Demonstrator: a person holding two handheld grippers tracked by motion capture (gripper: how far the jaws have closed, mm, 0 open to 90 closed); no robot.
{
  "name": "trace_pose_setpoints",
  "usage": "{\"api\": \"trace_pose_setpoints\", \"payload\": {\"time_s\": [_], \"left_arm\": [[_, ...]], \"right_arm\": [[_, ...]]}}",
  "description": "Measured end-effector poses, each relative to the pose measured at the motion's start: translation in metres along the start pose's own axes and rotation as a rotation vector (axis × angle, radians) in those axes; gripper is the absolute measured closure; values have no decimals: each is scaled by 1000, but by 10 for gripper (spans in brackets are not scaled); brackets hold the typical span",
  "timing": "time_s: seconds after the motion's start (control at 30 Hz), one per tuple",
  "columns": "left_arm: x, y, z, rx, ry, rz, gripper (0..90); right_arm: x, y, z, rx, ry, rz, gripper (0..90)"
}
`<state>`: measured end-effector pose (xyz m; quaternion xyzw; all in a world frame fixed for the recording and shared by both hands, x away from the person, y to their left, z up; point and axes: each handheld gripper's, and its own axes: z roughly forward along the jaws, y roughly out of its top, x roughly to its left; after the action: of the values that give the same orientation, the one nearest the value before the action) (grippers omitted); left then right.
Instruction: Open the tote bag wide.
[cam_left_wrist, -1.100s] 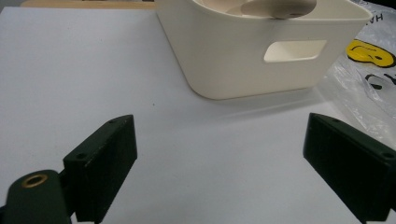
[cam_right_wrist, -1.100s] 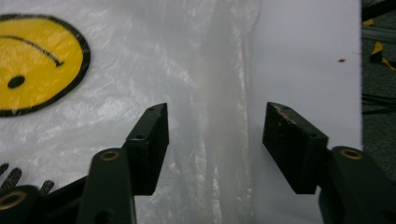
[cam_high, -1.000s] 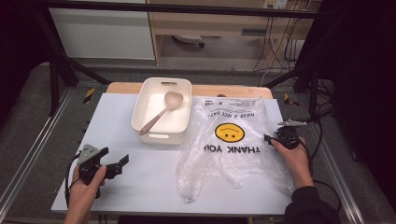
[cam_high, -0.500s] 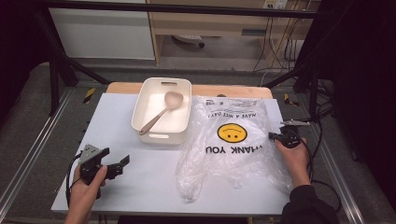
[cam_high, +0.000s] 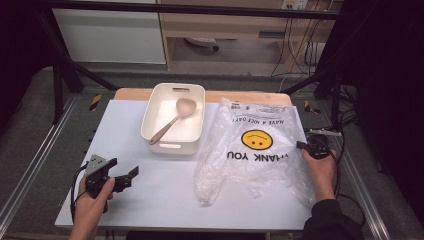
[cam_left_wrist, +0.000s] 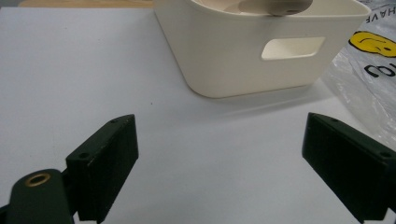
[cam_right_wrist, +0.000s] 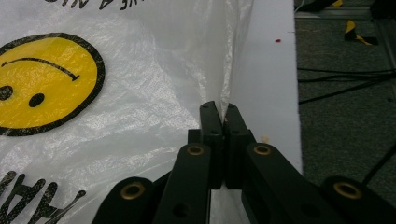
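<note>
A clear plastic bag (cam_high: 252, 150) with a yellow smiley face and "THANK YOU" print lies spread over the right half of the white table (cam_high: 75, 135). My right gripper (cam_high: 301, 145) is at the bag's right edge, shut on a fold of the bag (cam_right_wrist: 140, 93); its jaws are pressed together with the film (cam_right_wrist: 223, 109) between them. A cream bin (cam_high: 173, 120) stands at the table's back middle with a pinkish-beige spoon (cam_high: 173, 120) lying in it. My left gripper (cam_high: 127, 177) rests low at the front left, open, facing the bin (cam_left_wrist: 261, 51), with nothing between its jaws.
A wooden strip (cam_high: 250, 96) runs along the table's far edge. Metal frame rails (cam_high: 35, 165) flank the table. Cables (cam_high: 345, 120) trail on the floor at the right. Bare white surface (cam_left_wrist: 70, 70) lies between my left gripper and the bin.
My right gripper has drawn the bag's right edge outward to the right, and the bag now lies wider. The left gripper has barely moved.
</note>
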<state>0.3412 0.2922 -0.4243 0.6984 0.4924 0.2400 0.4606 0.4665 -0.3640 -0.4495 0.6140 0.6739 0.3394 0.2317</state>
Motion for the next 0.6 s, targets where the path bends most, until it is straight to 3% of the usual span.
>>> {"api": "trace_pose_setpoints", "payload": {"time_s": [0.2,0.27,0.47,0.6], "left_arm": [[-1,1,0,-3,0,5,103],[-1,1,-1,-6,2,9,103],[-2,2,-4,-18,6,11,102],[-2,2,-4,-20,6,12,101]], "right_arm": [[-5,-6,-9,5,-32,28,900],[-6,-9,-13,-2,-37,17,893],[1,-10,-28,-42,-24,-17,513],[16,-4,-45,-116,-27,-43,288]]}}
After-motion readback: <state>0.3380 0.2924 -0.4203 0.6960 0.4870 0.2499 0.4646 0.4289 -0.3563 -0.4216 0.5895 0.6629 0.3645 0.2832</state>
